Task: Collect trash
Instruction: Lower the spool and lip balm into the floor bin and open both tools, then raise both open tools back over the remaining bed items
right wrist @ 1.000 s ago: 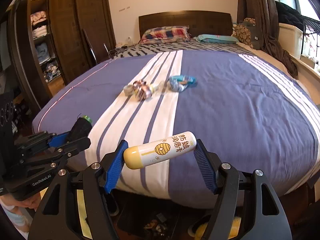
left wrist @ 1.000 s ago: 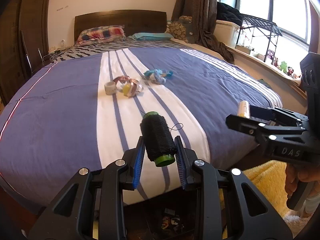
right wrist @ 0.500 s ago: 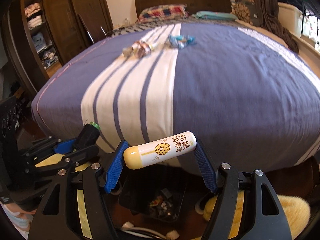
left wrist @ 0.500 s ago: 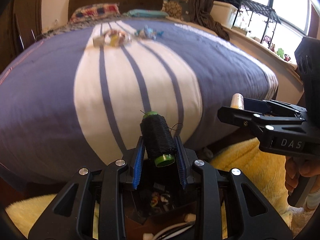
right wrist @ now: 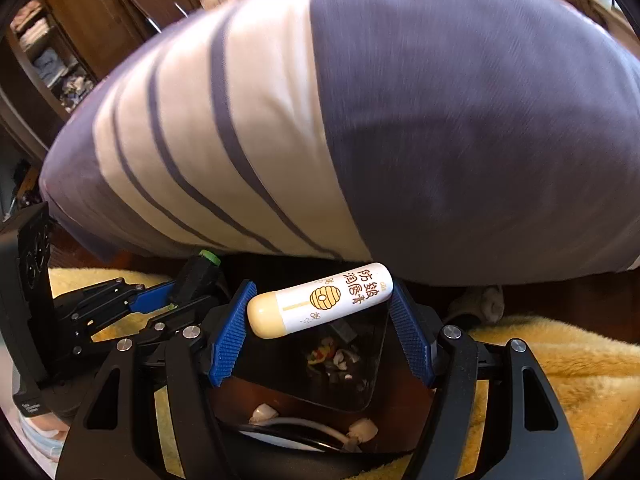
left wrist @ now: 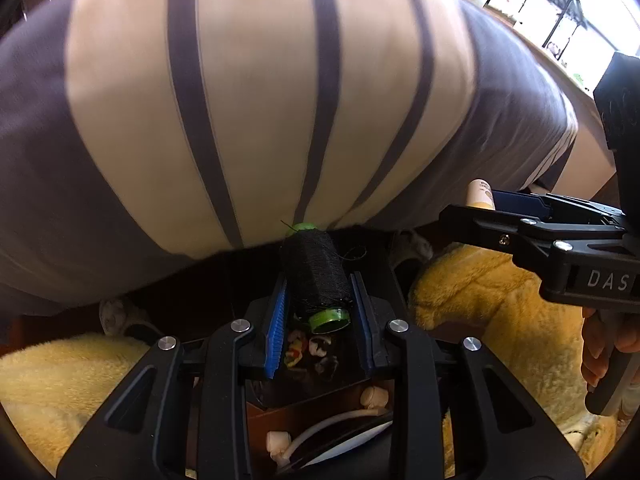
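Observation:
My left gripper is shut on a black thread spool with green ends. It hangs over a dark trash bin on the floor by the bed, with scraps inside. My right gripper is shut on a white and cream lip balm tube with a beehive print, above the same bin. The left gripper with the spool shows at the left of the right wrist view. The right gripper and tube show at the right of the left wrist view.
The bed with its blue and white striped cover fills the upper view just beyond the bin. A yellow fluffy rug lies on both sides of the bin. A white cable lies on the floor in front. A wardrobe stands at the far left.
Both grippers have dropped from above the bed to below its edge and tilted down over the bin. Each still holds its object. The litter on the bed is out of view.

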